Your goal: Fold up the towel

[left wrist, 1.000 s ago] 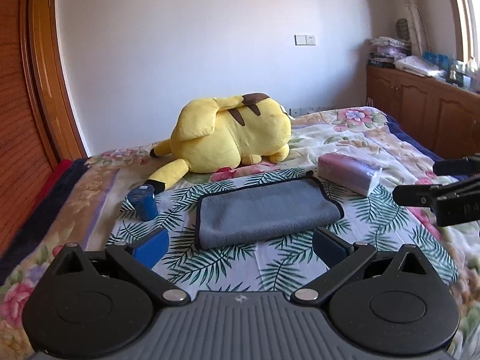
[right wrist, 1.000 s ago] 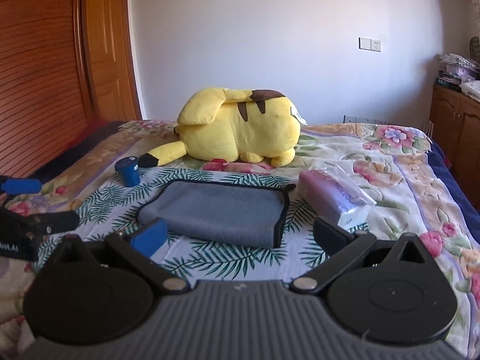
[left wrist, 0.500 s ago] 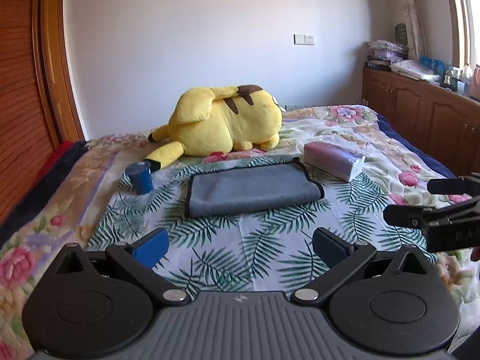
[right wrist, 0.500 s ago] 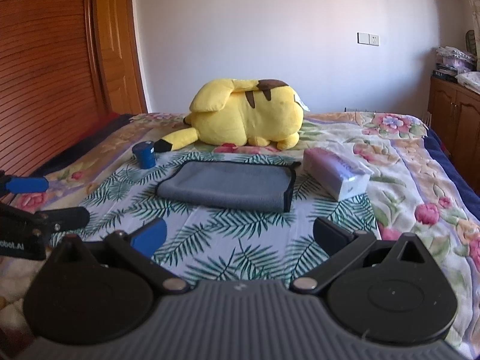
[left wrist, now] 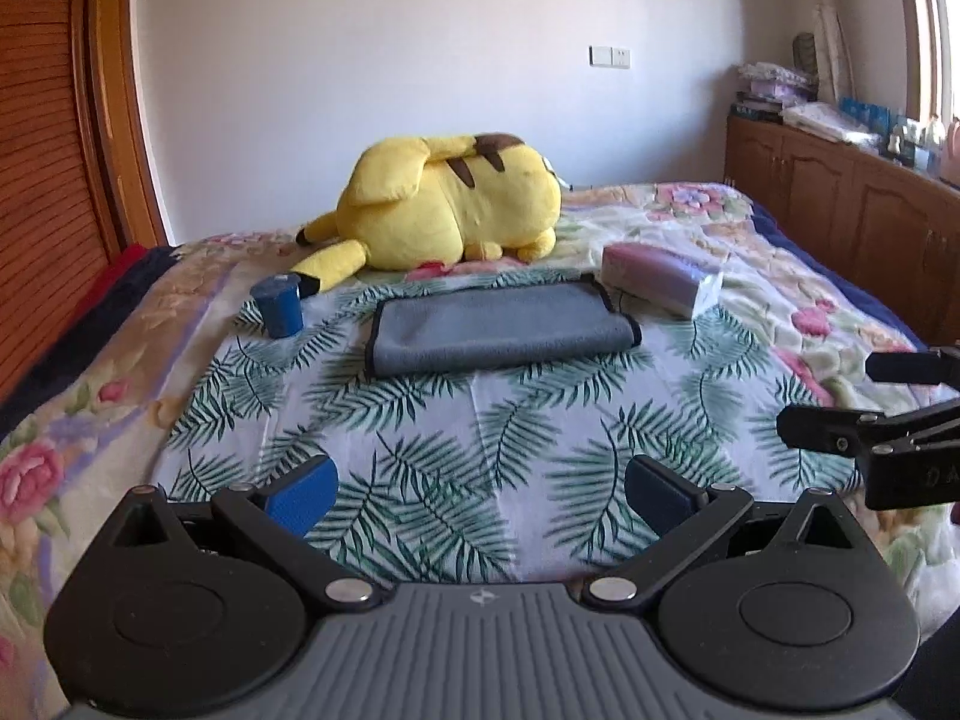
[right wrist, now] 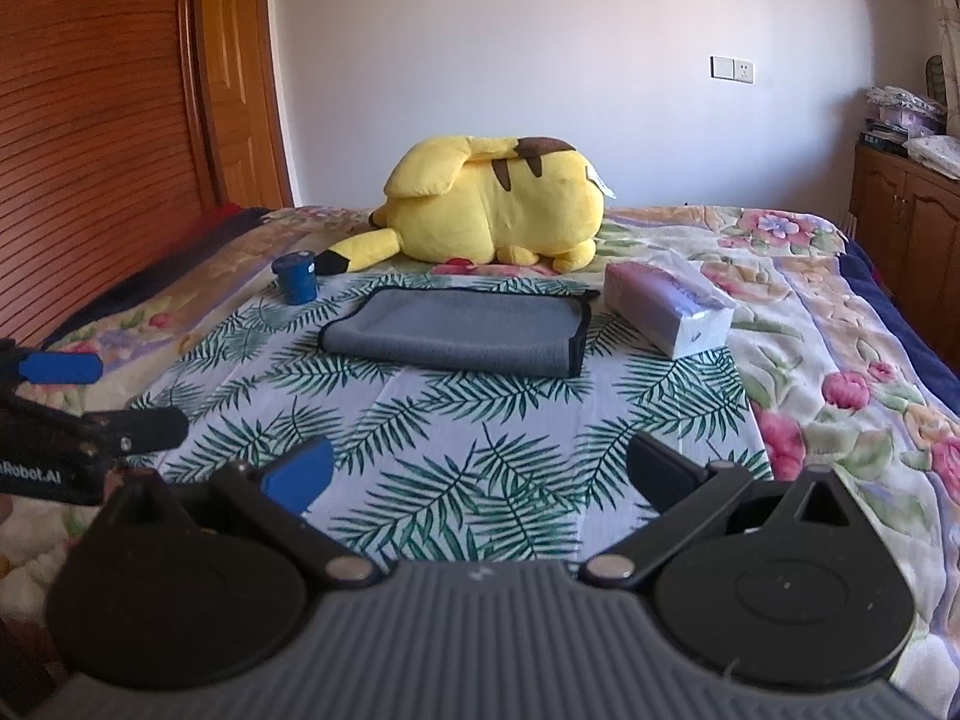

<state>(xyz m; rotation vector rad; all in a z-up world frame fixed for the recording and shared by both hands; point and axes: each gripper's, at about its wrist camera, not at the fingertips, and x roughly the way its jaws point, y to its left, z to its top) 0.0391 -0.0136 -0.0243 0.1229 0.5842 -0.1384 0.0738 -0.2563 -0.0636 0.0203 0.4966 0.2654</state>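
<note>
A grey towel with a black hem (left wrist: 498, 330) lies folded flat on the palm-leaf bedspread, also seen in the right wrist view (right wrist: 456, 330). My left gripper (left wrist: 480, 492) is open and empty, well short of the towel, above the bed's near part. My right gripper (right wrist: 477, 471) is open and empty too, also well short of the towel. The right gripper shows at the right edge of the left wrist view (left wrist: 840, 402); the left gripper shows at the left edge of the right wrist view (right wrist: 114, 396).
A yellow plush toy (left wrist: 444, 210) lies behind the towel. A blue cup (left wrist: 279, 306) stands to the towel's left and a pink tissue pack (left wrist: 660, 285) to its right. Wooden cabinets (left wrist: 840, 222) line the right wall, a wooden door (right wrist: 234, 72) the left.
Both grippers have pulled back from the folded towel toward the bed's near edge, so the towel looks smaller and farther away. Both stayed open. The towel has not moved.
</note>
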